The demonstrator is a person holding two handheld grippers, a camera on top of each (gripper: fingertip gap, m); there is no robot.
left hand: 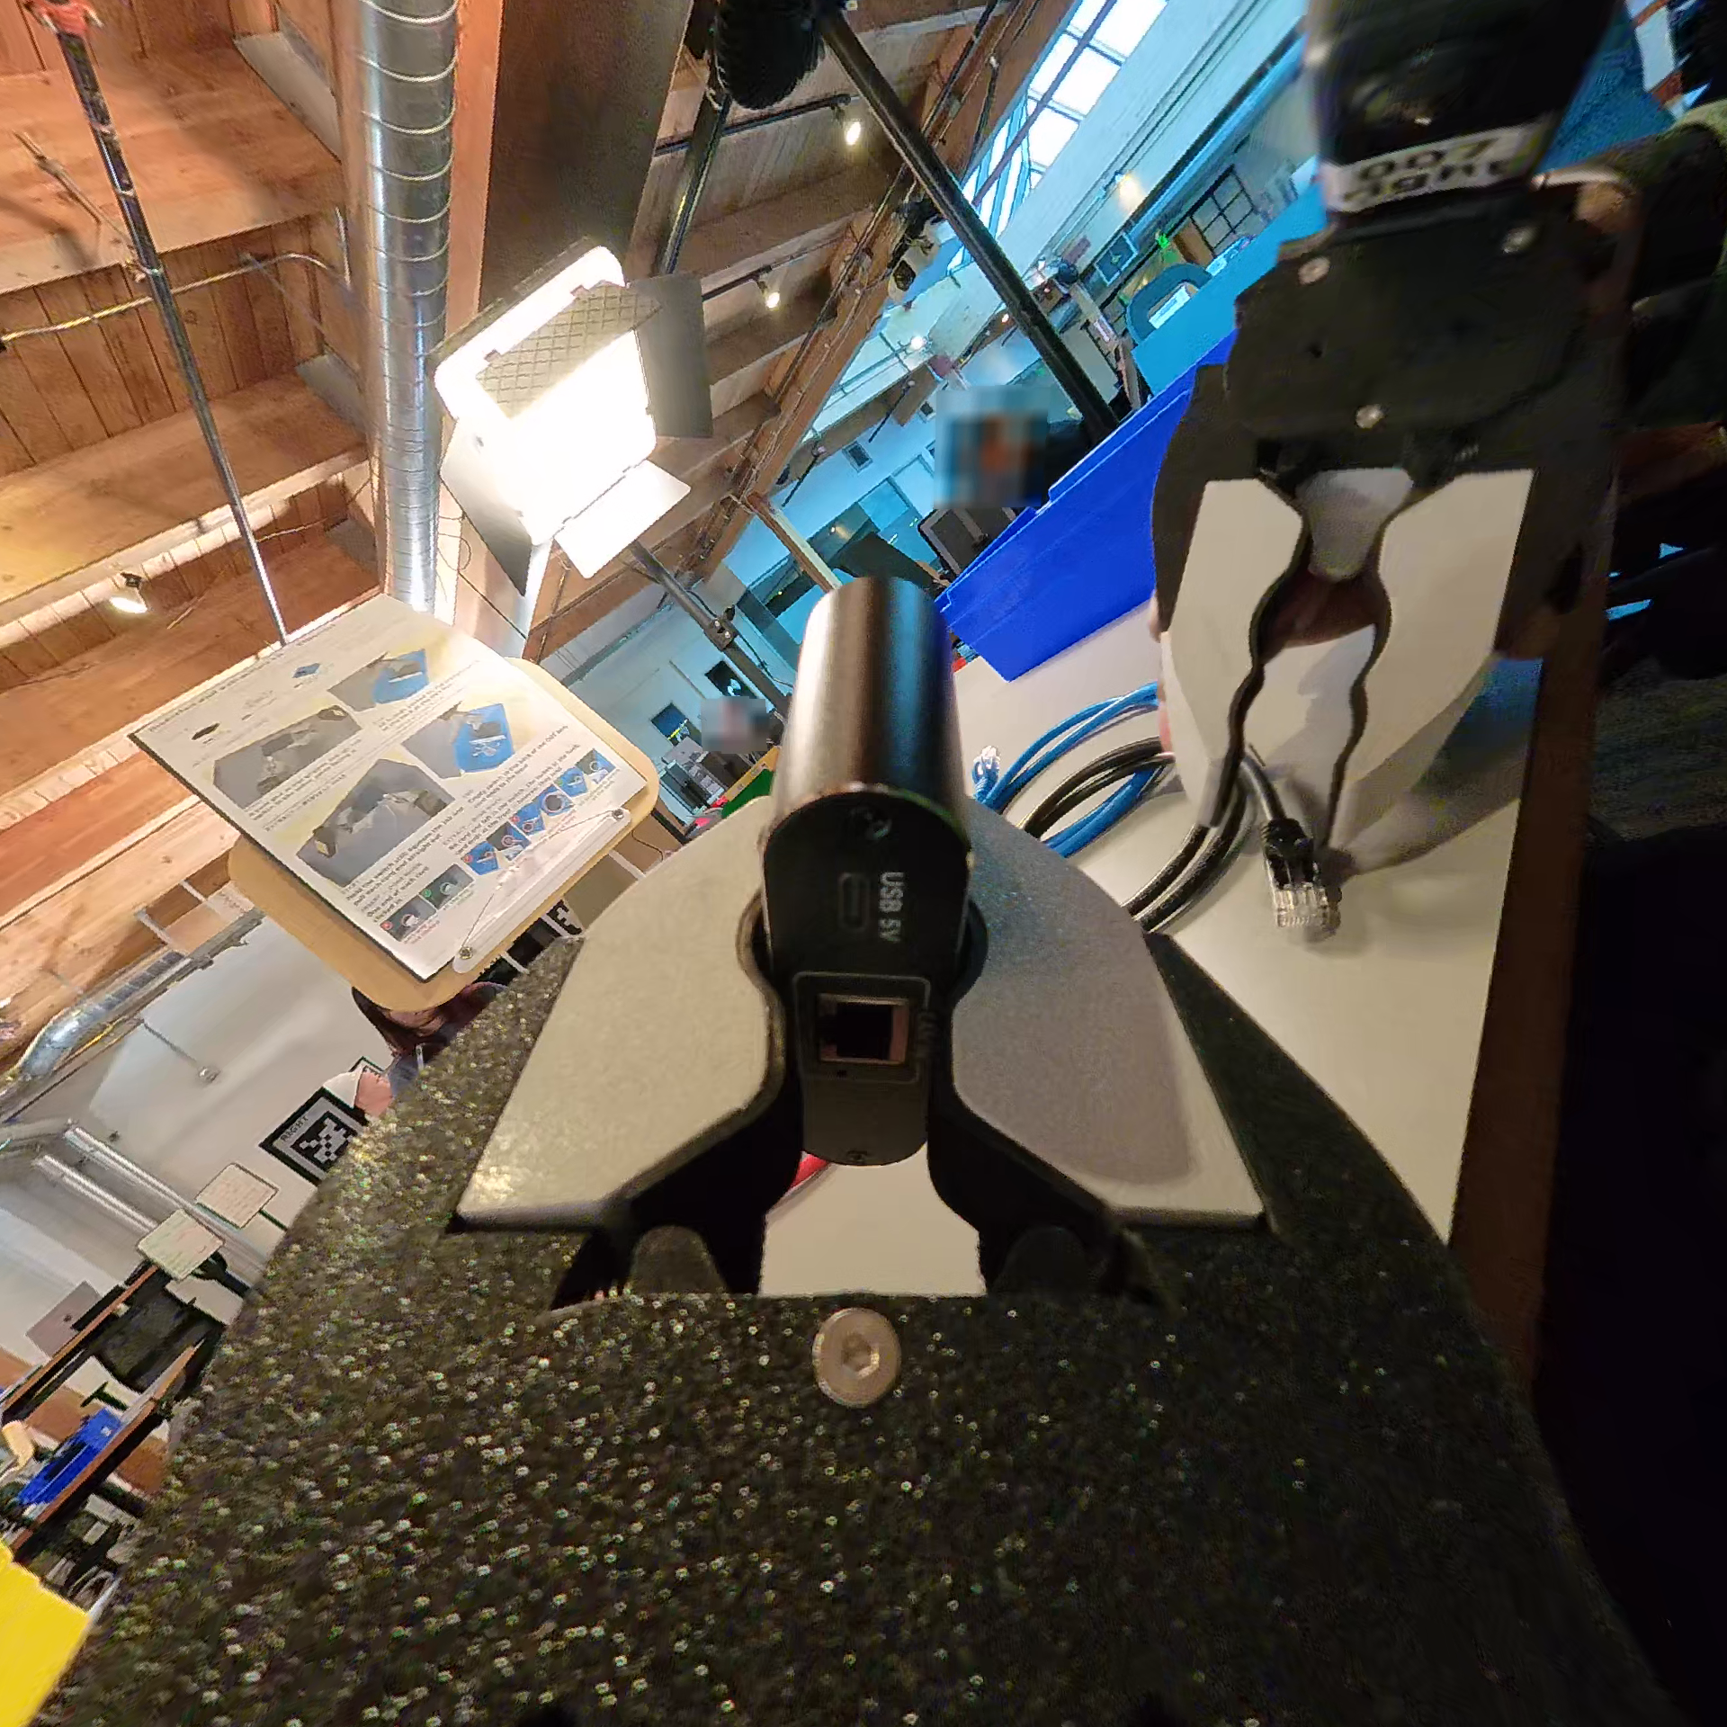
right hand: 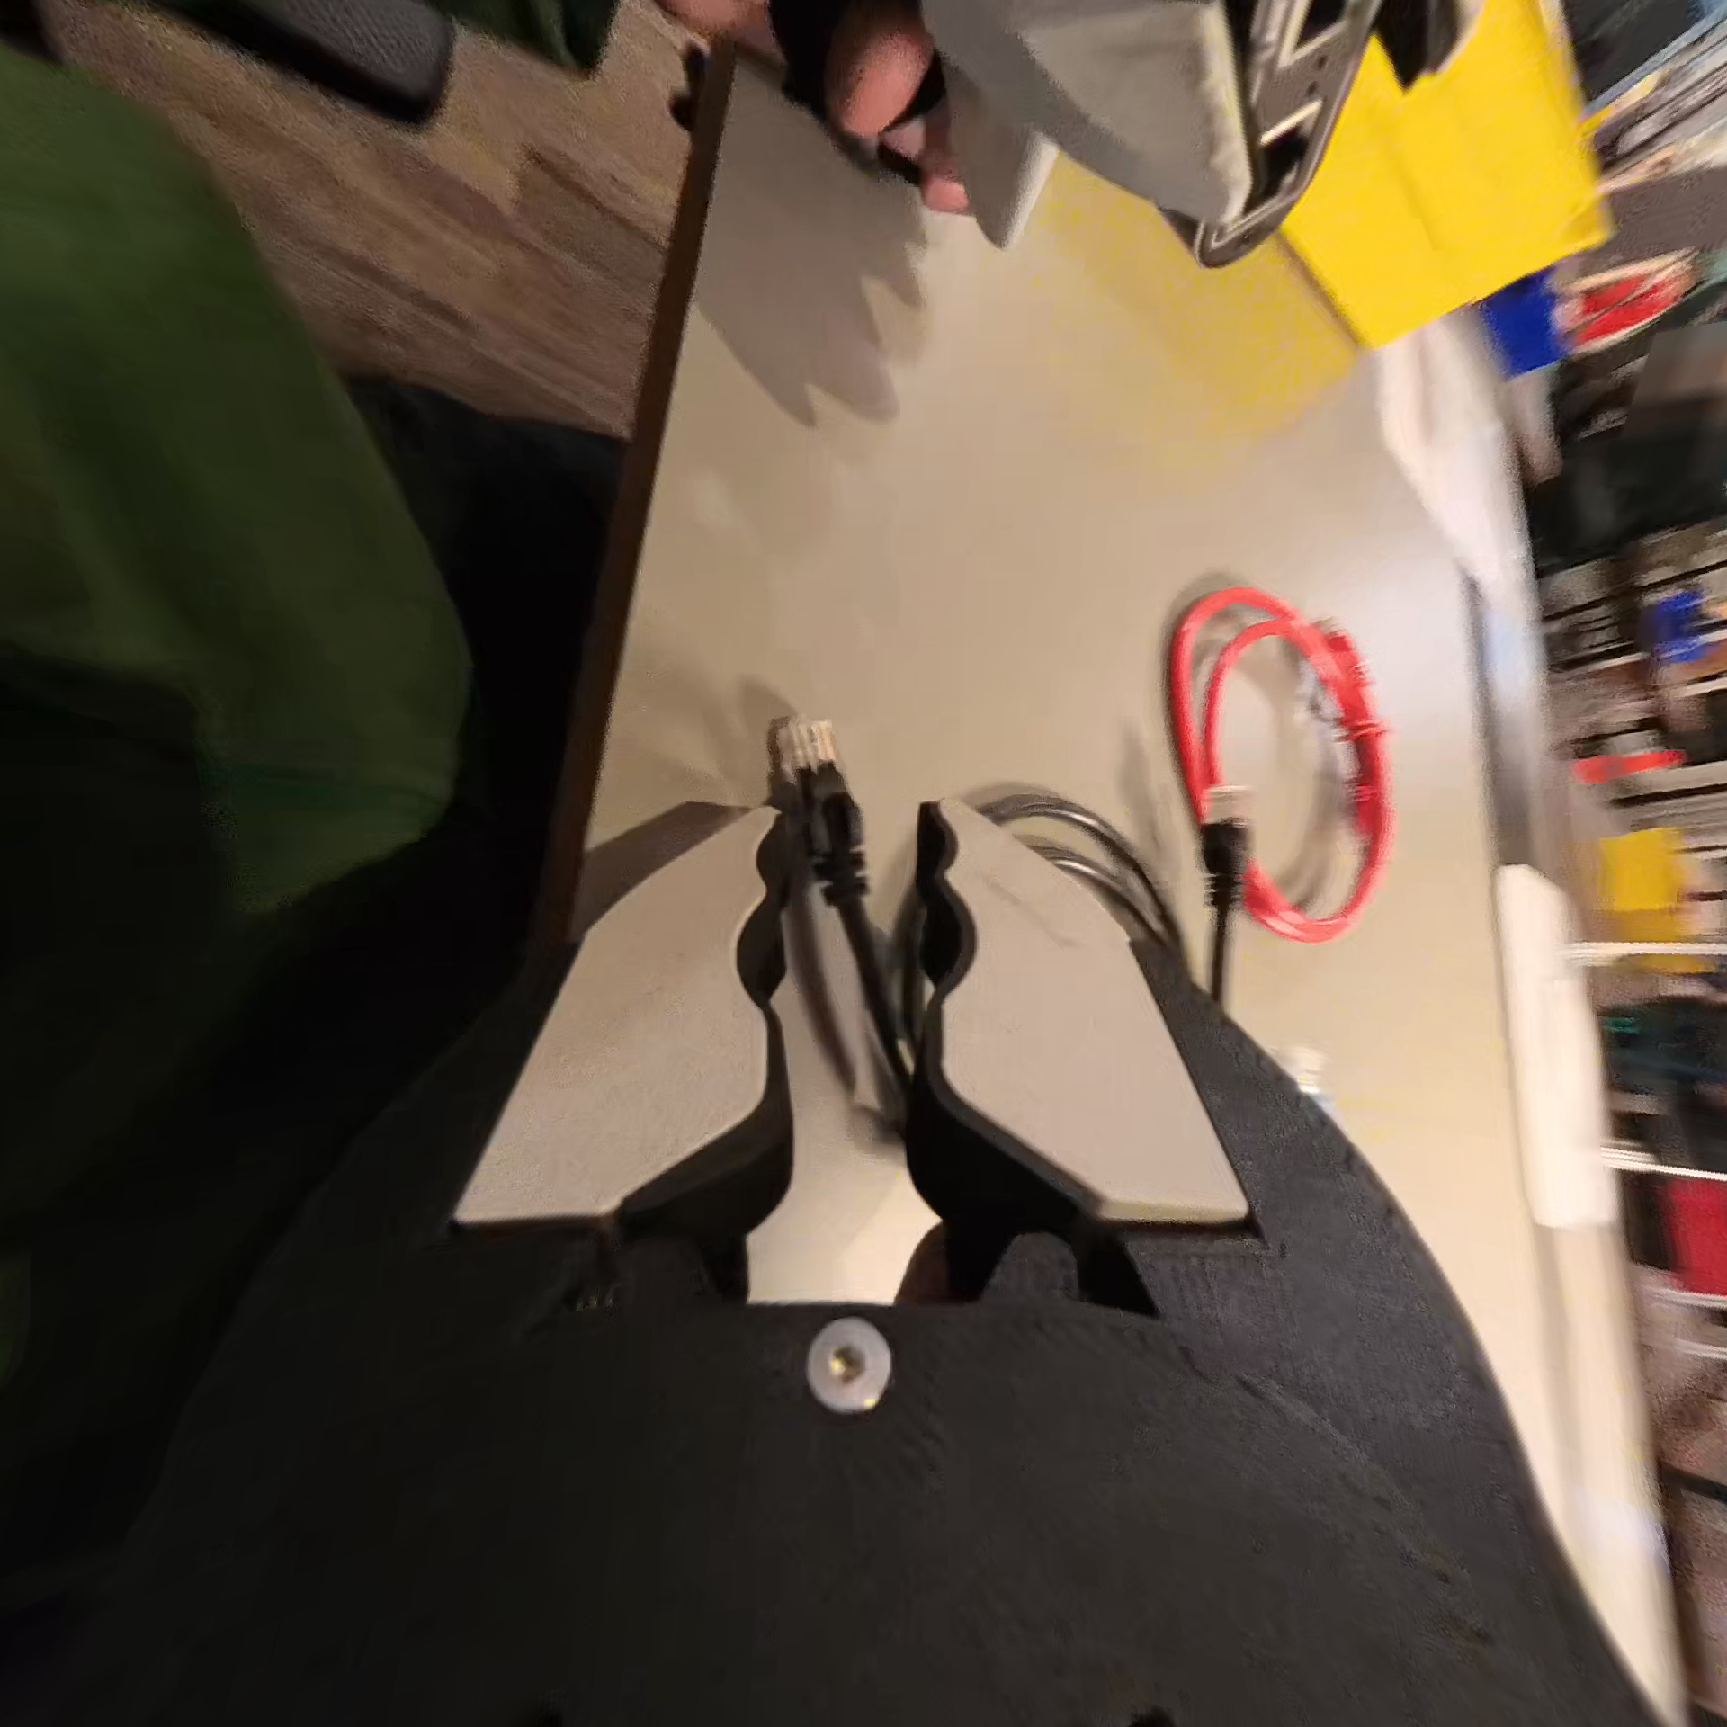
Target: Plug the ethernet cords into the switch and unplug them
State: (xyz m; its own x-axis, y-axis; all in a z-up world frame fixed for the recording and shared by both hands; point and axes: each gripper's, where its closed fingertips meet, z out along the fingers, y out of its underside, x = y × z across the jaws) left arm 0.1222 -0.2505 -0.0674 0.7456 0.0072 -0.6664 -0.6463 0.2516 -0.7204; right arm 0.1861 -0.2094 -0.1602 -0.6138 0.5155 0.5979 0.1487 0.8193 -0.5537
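Black and smooth, the switch [left hand: 864, 934] is a small rounded body clamped between the two grey fingers [left hand: 654, 1028] of the left gripper [left hand: 864, 944], held up off the table [left hand: 1355, 1028] with one end turned toward the camera. That end shows an open ethernet socket, empty, below a smaller oval port with white lettering beside it.

To the right and farther off in the left wrist view, the right gripper [left hand: 1280, 832] points down at the table with its fingers set a narrow way apart, straddling the black ethernet cord [left hand: 1285, 841]. The cord's clear plug [left hand: 1302, 902] lies on the table just past the fingertips. In the right wrist view the same plug [right hand: 804, 743] and its black boot sit in the gap between the fingers [right hand: 654, 1009], close to the left one; the picture is blurred, and no grip on the cord can be made out.

Behind that cord lie loops of a blue cord [left hand: 1065, 766], and a coiled red cord [right hand: 1280, 766] rests on the table to the right in the right wrist view. A blue bin [left hand: 1075, 551] stands at the far side, a yellow bin [right hand: 1439, 178] at another edge. An instruction sheet on a board [left hand: 402, 794] and a lit lamp panel [left hand: 551, 392] stand to the left.
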